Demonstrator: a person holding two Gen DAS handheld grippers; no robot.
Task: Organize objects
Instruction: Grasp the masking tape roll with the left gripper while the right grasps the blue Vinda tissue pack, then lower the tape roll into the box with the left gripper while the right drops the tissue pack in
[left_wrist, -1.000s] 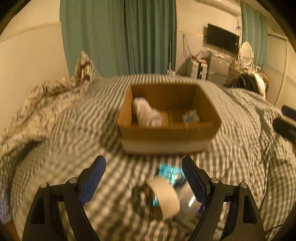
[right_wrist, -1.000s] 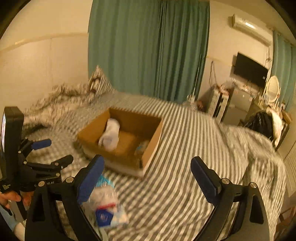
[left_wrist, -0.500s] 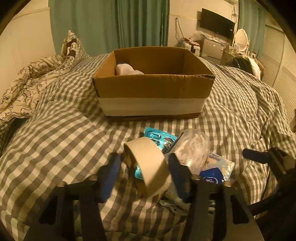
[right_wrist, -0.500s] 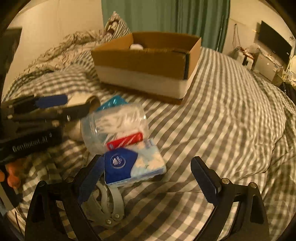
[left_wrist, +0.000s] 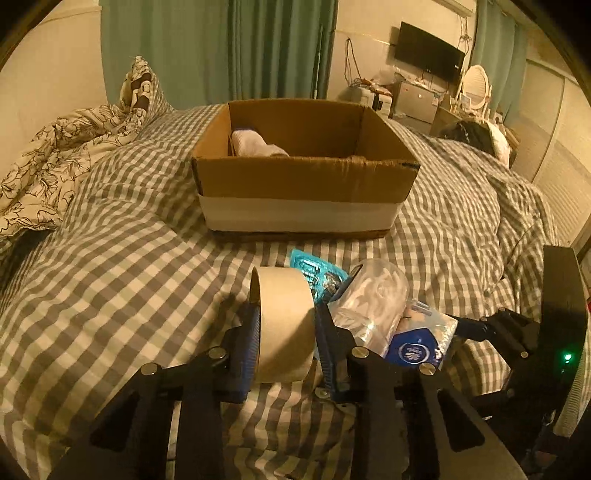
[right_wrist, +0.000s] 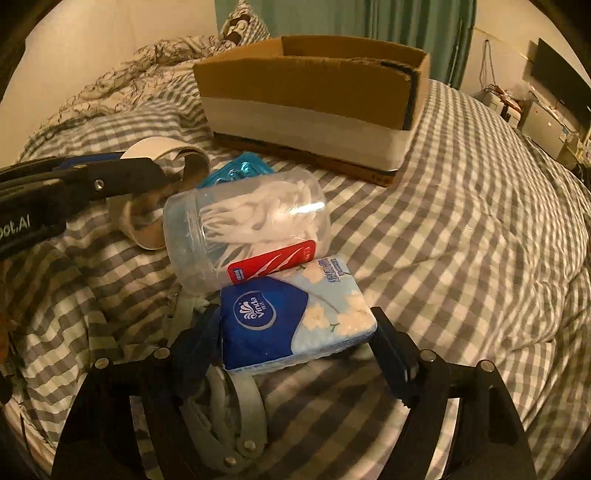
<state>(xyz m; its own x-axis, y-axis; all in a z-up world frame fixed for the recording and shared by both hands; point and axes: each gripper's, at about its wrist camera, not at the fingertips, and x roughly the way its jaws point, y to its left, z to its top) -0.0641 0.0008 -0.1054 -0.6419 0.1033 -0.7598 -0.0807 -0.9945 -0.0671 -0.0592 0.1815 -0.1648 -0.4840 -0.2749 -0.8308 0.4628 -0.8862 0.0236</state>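
Gripping the roll of tape (left_wrist: 282, 321) on the bed (left_wrist: 122, 266), my left tool (left_wrist: 284, 332) pinches its flat sides — the cardboard box (left_wrist: 303, 177) lies straight ahead, nearer this hand. My right tool (right_wrist: 295, 332) brackets the tissue pack (right_wrist: 291, 321), fingers close to its ends, contact unclear. Only the left view shows a white bundle (left_wrist: 255, 144) inside the box — only the right, the clear jar's (right_wrist: 247, 225) red label.

We see both views under dim, warm amber room light that tints everything yellow. The fisheye lenses bend the scene hard toward black, vignetted corners. A small glare streak sits on the clear plastic jar (right_wrist: 246, 229) (its contents stay readable), and soft shadows pool beneath the grippers.
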